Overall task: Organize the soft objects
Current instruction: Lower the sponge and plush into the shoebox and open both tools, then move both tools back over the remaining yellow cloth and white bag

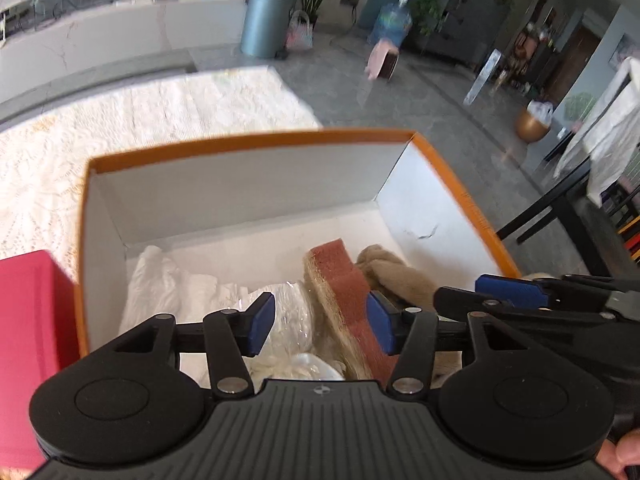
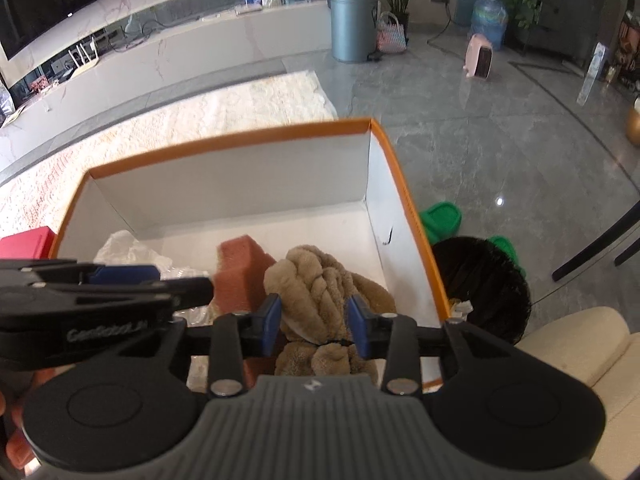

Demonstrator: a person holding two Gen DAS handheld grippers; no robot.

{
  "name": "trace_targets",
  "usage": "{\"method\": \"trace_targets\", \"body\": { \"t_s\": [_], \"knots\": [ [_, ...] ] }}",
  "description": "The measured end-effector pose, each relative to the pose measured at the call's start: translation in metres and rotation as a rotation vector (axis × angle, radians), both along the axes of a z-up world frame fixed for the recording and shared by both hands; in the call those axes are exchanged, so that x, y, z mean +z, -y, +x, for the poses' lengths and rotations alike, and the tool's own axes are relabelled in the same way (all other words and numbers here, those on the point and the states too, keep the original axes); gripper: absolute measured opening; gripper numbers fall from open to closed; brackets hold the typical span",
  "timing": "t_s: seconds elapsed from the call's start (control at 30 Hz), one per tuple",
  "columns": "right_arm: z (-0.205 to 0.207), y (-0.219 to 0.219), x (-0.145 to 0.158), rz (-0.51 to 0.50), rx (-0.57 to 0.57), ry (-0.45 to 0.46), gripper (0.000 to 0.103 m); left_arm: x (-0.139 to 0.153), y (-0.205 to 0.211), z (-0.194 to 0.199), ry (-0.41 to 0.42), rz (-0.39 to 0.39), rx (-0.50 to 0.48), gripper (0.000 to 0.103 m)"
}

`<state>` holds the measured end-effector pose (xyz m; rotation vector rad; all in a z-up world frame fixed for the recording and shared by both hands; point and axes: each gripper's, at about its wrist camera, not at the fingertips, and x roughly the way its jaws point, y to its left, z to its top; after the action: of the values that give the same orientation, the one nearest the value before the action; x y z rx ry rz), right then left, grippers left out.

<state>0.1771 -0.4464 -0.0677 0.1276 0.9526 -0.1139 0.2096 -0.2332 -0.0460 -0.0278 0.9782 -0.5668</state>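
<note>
An orange-rimmed box (image 2: 396, 168) with white inner walls sits open under both claws. Its far half, toward 12 o'clock, is bare floor with free room; the near half carries the soft things. Counted in the right wrist view: one brown plush toy (image 2: 320, 296) at 6 o'clock, near the right wall; one red sponge (image 2: 240, 272) just beside it at 9 o'clock; one crumpled clear plastic bag (image 2: 124, 248) farther toward 9 o'clock, by the left wall.

The right claw (image 2: 314, 326) stands released, its blue pads either side of the plush toy with a gap showing at each. The left claw (image 1: 322, 322) also stands released, over the plastic bag and the sponge's edge, gripping nothing.

Outside the box: one red block (image 1: 32, 320) touches or nearly touches the left wall at 9 o'clock; one black bin (image 2: 484, 284) stands just beside the right wall at 3 o'clock; two green slippers (image 2: 440, 220) lie beyond it. A white rug (image 2: 200, 120) spreads at 11 o'clock, open grey floor (image 2: 500, 140) at 1 o'clock
</note>
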Motion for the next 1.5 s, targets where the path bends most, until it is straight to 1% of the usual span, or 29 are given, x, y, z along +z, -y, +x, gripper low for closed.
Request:
{"method": "trace_targets", "body": {
  "t_s": [0.03, 0.1, 0.17, 0.27, 0.33, 0.4, 0.6, 0.7, 0.8, 0.9, 1.13, 1.33, 1.43, 1.5],
  "knots": [
    [-0.004, -0.004, 0.004, -0.008, 0.001, 0.013, 0.042, 0.004, -0.006, -0.007, 0.022, -0.01, 0.009, 0.061],
    [-0.013, -0.01, 0.011, -0.016, 0.0, 0.047, 0.052, 0.014, -0.016, -0.021, 0.065, -0.028, 0.024, 0.061],
    [-0.024, -0.018, 0.018, -0.006, 0.0, 0.091, 0.057, 0.024, -0.029, -0.033, 0.113, -0.057, 0.034, 0.063],
    [-0.047, -0.034, 0.029, 0.016, -0.011, 0.189, 0.062, 0.038, -0.047, -0.058, 0.22, -0.077, 0.056, 0.066],
    [-0.063, -0.049, 0.034, 0.023, -0.018, 0.255, 0.066, 0.046, -0.058, -0.073, 0.288, -0.072, 0.076, 0.07],
    [-0.078, -0.065, 0.036, 0.035, -0.016, 0.302, 0.068, 0.054, -0.071, -0.09, 0.349, -0.061, 0.098, 0.07],
    [-0.113, -0.116, 0.041, 0.077, 0.016, 0.385, 0.07, 0.064, -0.11, -0.124, 0.455, -0.017, 0.145, 0.07],
    [-0.127, -0.14, 0.042, 0.086, 0.039, 0.416, 0.072, 0.064, -0.13, -0.139, 0.494, 0.017, 0.178, 0.07],
    [-0.137, -0.165, 0.041, 0.095, 0.065, 0.429, 0.074, 0.062, -0.149, -0.148, 0.496, 0.041, 0.206, 0.07],
    [-0.143, -0.186, 0.036, 0.114, 0.089, 0.421, 0.074, 0.055, -0.169, -0.153, 0.477, 0.047, 0.236, 0.07],
    [-0.149, -0.235, 0.021, 0.124, 0.185, 0.369, 0.074, 0.039, -0.217, -0.166, 0.43, 0.093, 0.311, 0.07],
    [-0.141, -0.276, 0.009, 0.107, 0.267, 0.316, 0.073, 0.025, -0.257, -0.168, 0.376, 0.105, 0.385, 0.07],
    [-0.133, -0.296, 0.002, 0.101, 0.305, 0.286, 0.072, 0.016, -0.285, -0.172, 0.352, 0.101, 0.425, 0.07],
    [-0.128, -0.307, -0.003, 0.102, 0.325, 0.26, 0.066, 0.011, -0.299, -0.173, 0.33, 0.085, 0.453, 0.07]
  ]
}}
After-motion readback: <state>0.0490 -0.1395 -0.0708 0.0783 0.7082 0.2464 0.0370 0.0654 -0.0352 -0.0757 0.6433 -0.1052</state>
